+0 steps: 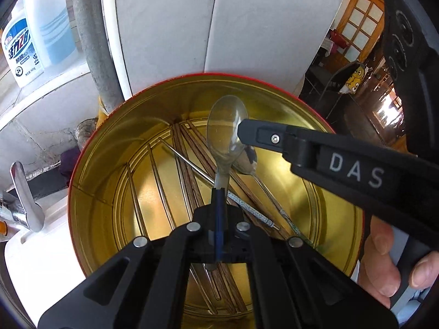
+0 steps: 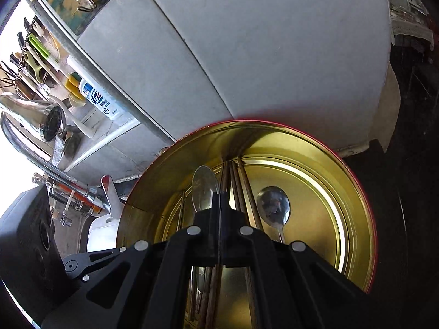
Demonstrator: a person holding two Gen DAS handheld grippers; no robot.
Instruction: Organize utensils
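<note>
**Operator:** I've got the left gripper (image 1: 219, 200) clamped on the neck of the shiny steel spoon (image 1: 226, 128), jaws pinched narrow around the handle just below the bowl. Its long axis runs straight along my fingers, bowl pointing away from the camera toward the far wall of the round gold-lined tin with the red rim (image 1: 90, 148). The spoon is lifted clear of the tin floor.

**Observer:** What lies under it?

**Operator:** On the tin floor, going left to right: thin steel chopsticks (image 1: 159, 181), dark brown wooden chopsticks (image 1: 189, 159), a slim metal rod with a patterned handle (image 1: 248, 208), then a second steel spoon (image 1: 247, 161) with its bowl toward the tin's middle and its handle running to the near right edge.

**Observer:** And the other side?

**Operator:** In the left view the right gripper (image 1: 244, 131) comes in from the right, and one black fingertip (image 1: 248, 133) meets the right edge of the held spoon's bowl. The right wrist view shows the right gripper (image 2: 219, 205) with its jaws drawn nearly together. The spoon bowl (image 2: 204, 187) stands just left of them, and I cannot tell whether they pinch its edge. Only that view shows the second spoon's bowl (image 2: 274, 205) fully, near the tin's (image 2: 359, 192) middle, plus the left gripper's body (image 2: 33, 246) at the left edge. Only the left view shows the handle grip.
</note>
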